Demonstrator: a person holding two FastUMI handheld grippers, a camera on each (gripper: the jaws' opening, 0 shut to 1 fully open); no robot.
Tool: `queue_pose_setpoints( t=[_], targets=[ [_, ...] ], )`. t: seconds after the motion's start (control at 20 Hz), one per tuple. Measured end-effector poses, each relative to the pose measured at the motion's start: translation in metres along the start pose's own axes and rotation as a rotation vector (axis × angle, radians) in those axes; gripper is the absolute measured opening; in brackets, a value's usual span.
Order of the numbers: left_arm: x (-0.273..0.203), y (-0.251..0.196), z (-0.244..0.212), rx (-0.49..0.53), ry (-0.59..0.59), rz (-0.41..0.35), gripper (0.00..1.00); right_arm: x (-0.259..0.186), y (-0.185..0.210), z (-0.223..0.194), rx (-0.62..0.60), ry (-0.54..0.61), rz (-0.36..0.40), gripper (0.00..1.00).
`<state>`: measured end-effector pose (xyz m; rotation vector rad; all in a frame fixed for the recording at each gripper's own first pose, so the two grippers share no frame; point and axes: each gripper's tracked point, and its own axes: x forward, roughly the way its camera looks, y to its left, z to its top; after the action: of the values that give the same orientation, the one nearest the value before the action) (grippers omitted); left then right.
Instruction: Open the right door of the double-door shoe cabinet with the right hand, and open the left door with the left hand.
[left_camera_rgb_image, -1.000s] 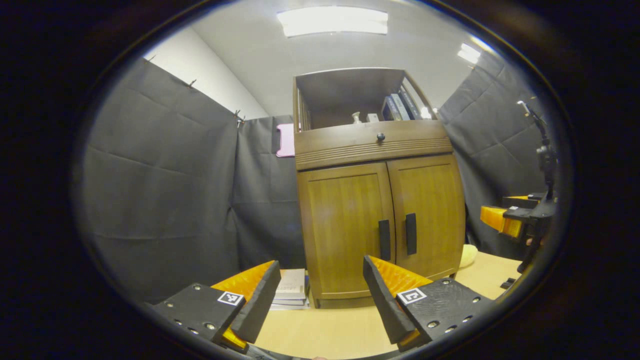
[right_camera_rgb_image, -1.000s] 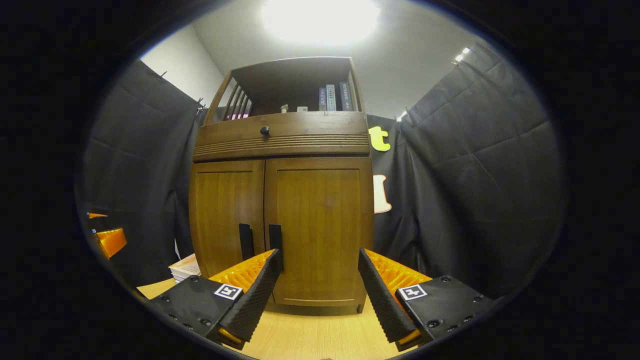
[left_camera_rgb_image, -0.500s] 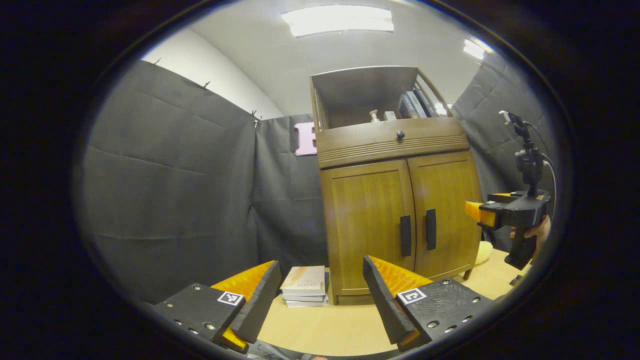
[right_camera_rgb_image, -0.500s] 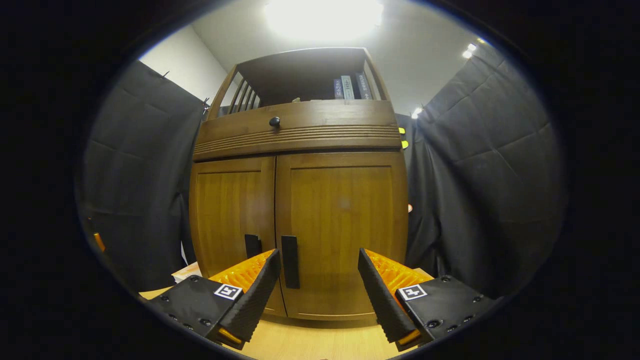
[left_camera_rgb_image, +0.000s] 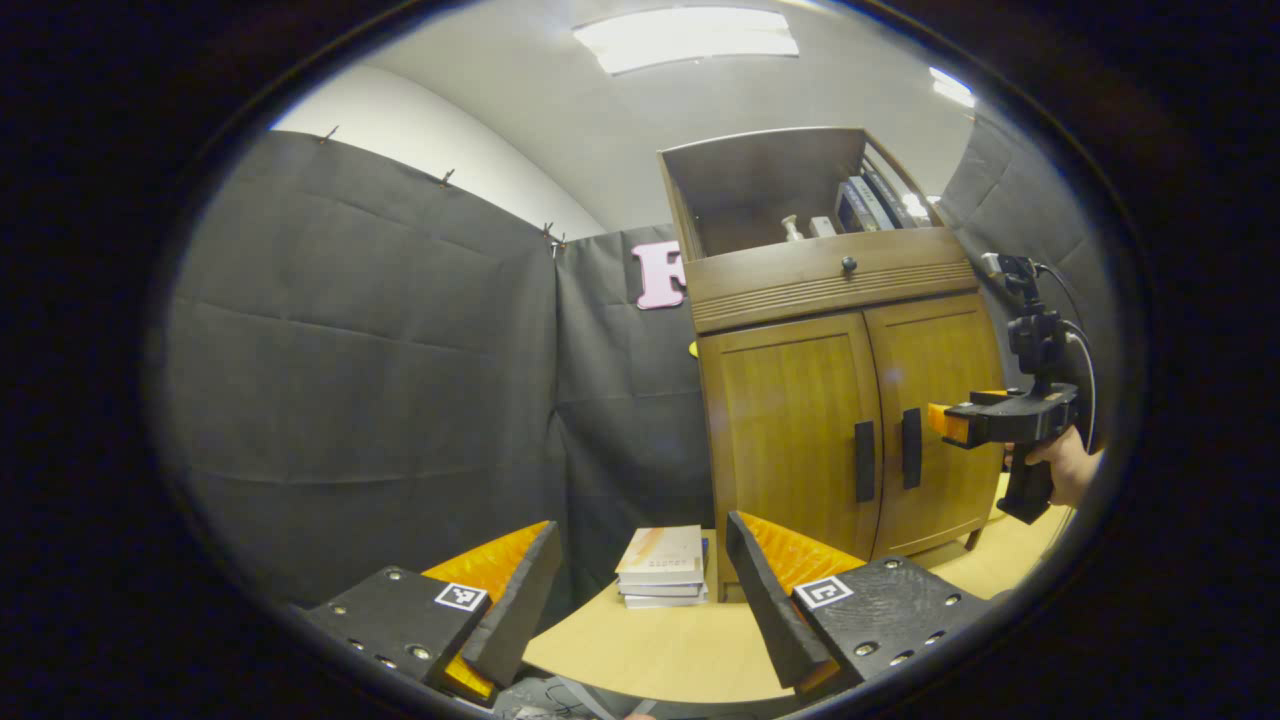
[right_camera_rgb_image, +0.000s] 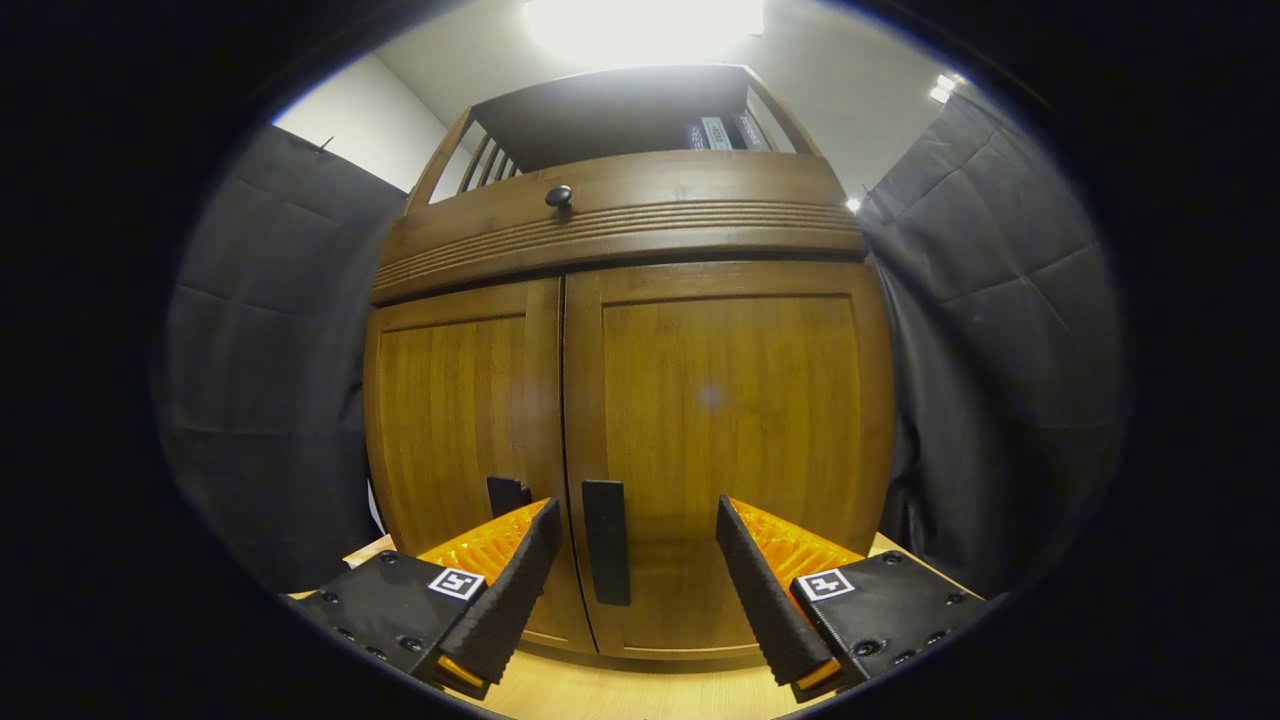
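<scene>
Right door first: handle nearly between your fingers.

Your right gripper (right_camera_rgb_image: 632, 575), fingers spread wide and empty, faces the black upright bar handle (right_camera_rgb_image: 606, 541) of the brown wooden cabinet's right door (right_camera_rgb_image: 725, 400), slightly left of centre.

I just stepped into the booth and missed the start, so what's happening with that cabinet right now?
A person holds a tool in each hand in front of a wooden shoe cabinet whose two doors are both shut. The right tool is open, close to the right door's handle, which sits between its fingers but isn't gripped. The left tool is open too, farther back, near a stack of books on the table. Nothing has been opened.
</scene>
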<state>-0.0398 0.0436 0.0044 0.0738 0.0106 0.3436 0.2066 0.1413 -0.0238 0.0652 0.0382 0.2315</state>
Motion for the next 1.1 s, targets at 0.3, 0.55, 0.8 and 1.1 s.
queue_pose_setpoints(
  t=[0.3, 0.55, 0.8, 1.1],
  targets=[
    [-0.028, -0.002, 0.009, 0.013, 0.018, 0.032, 0.96, 0.037, 0.017, -0.020, 0.017, 0.055, 0.022, 0.96],
    [-0.050, -0.004, 0.017, 0.010, 0.029, 0.047, 0.95, 0.062, 0.027, -0.040, 0.016, 0.105, 0.023, 0.85],
    [-0.043, -0.004, 0.015, 0.013, 0.020, 0.064, 0.96, 0.075, 0.027, -0.047, 0.015, 0.117, -0.005, 0.34],
    [-0.044, -0.006, 0.016, 0.005, 0.018, 0.057, 0.96, 0.071, 0.022, -0.046, 0.021, 0.138, -0.017, 0.10]
  ],
)
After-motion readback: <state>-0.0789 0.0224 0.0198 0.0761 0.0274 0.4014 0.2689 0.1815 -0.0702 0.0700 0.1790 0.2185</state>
